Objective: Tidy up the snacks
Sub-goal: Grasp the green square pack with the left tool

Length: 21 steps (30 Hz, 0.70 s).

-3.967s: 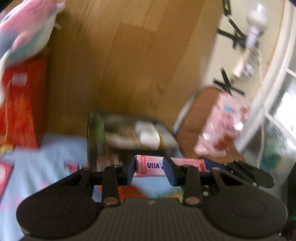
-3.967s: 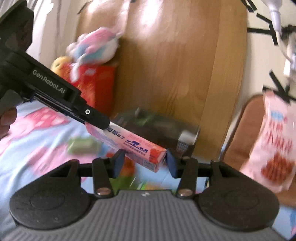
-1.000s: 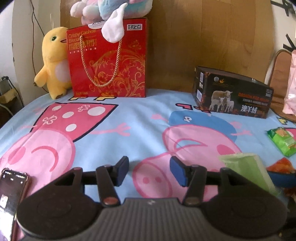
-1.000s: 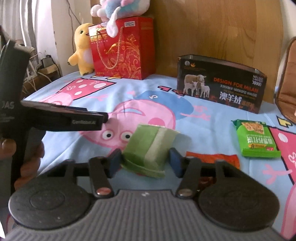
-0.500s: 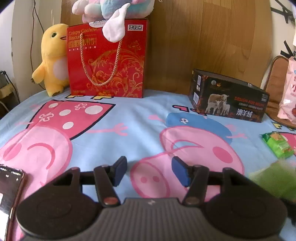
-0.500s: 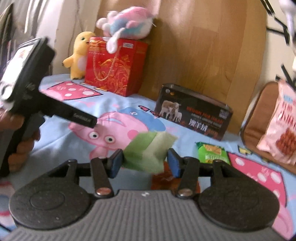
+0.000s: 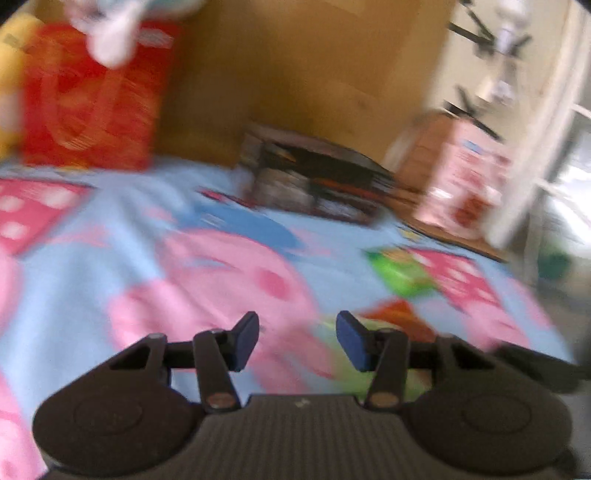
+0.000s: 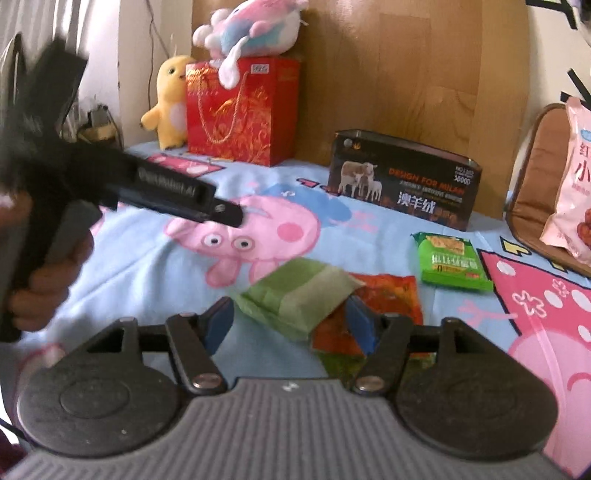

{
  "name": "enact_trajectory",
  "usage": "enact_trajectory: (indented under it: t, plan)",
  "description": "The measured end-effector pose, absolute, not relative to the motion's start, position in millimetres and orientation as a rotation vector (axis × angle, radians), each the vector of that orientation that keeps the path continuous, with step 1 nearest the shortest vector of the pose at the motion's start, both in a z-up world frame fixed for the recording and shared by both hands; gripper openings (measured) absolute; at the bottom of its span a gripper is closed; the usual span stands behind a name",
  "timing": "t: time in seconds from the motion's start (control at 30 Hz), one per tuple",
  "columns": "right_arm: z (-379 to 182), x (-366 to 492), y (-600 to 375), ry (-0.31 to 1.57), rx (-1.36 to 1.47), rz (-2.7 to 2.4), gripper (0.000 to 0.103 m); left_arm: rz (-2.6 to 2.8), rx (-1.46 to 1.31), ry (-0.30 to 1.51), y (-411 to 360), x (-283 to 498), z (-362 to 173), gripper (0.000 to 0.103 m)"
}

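Note:
My right gripper (image 8: 290,325) is shut on a pale green snack packet (image 8: 299,295) and holds it above the cartoon-pig bedsheet (image 8: 147,266). An orange-red packet (image 8: 388,299) lies under it. A bright green cracker packet (image 8: 452,264) lies to the right. A black tin box (image 8: 402,192) stands open-topped at the back by the wooden headboard. My left gripper (image 7: 297,341) is open and empty over the sheet; its view is blurred. It shows at the left in the right wrist view (image 8: 177,195). The tin (image 7: 314,184) and bright green packet (image 7: 400,273) show in the left view.
A red gift bag (image 8: 240,110) with a plush toy (image 8: 251,26) on top and a yellow plush duck (image 8: 171,99) stand at the back left. A pink snack bag (image 8: 572,177) leans on a brown cushion (image 8: 532,166) at the right.
My left gripper has swung to the right, blurring its view. My right gripper still holds the pale green packet, now lower over the orange-red packet.

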State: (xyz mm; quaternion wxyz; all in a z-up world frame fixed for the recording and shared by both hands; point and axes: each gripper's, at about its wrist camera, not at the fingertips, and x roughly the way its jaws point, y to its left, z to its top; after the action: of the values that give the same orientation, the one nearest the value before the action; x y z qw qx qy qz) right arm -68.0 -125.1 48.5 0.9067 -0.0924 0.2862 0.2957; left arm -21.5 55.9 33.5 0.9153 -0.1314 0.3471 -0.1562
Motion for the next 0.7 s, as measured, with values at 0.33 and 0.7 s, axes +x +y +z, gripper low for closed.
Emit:
enact_trajectory:
  t: [0.33, 0.7]
  plan:
    - [43, -64, -126, 0.576, -0.239, 0.628, 0.047, -0.455, -0.359, 0.850, 34, -16, 19, 0.041]
    - [87, -17, -126, 0.381, -0.215, 0.594, 0.038, -0.428, -0.306, 0.671, 37, 36, 96, 0.034]
